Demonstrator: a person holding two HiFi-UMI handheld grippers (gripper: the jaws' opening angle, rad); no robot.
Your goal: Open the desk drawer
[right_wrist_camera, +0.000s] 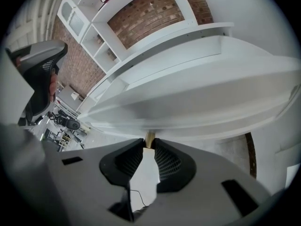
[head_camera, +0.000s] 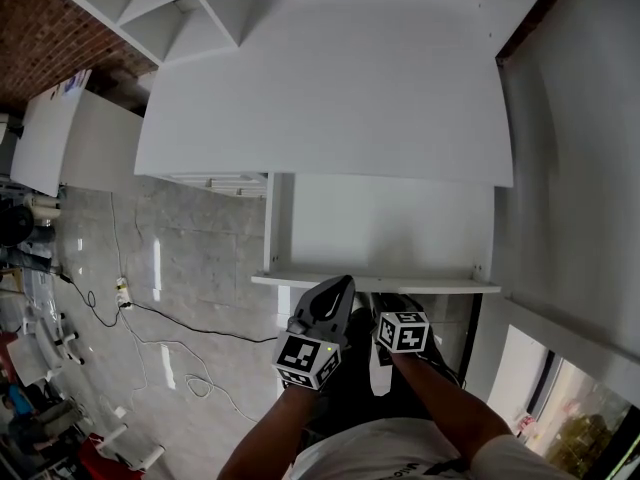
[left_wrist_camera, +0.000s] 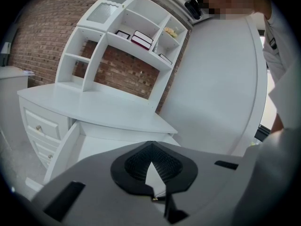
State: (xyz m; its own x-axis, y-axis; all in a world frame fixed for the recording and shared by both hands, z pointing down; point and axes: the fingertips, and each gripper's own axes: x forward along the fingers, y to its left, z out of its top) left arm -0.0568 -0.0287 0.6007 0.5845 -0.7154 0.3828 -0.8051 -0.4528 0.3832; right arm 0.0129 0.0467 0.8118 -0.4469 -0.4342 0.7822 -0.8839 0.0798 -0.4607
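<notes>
A red brick wall (left_wrist_camera: pixel 37 41) is running behind a white shelf unit (left_wrist_camera: pixel 96 55), which is standing on the white counter (left_wrist_camera: pixel 94 109) and carrying a few books (left_wrist_camera: pixel 141 37). A plain white wall (head_camera: pixel 580 168) is closing off the right side. Pale marbled floor tiles (head_camera: pixel 200 248) are catching glints of light, with a dark cable (head_camera: pixel 180 323) trailing across them. Daylight is coming through a window (head_camera: pixel 565 408) at the lower right, and another white piece of furniture (head_camera: pixel 60 138) is standing at the left.

The white desk drawer (head_camera: pixel 385 223) is pulled out flat from under the white desk top (head_camera: pixel 330 88), wide open, with its long front board farthest out and a small tan knob (right_wrist_camera: pixel 149 138) on that front.
</notes>
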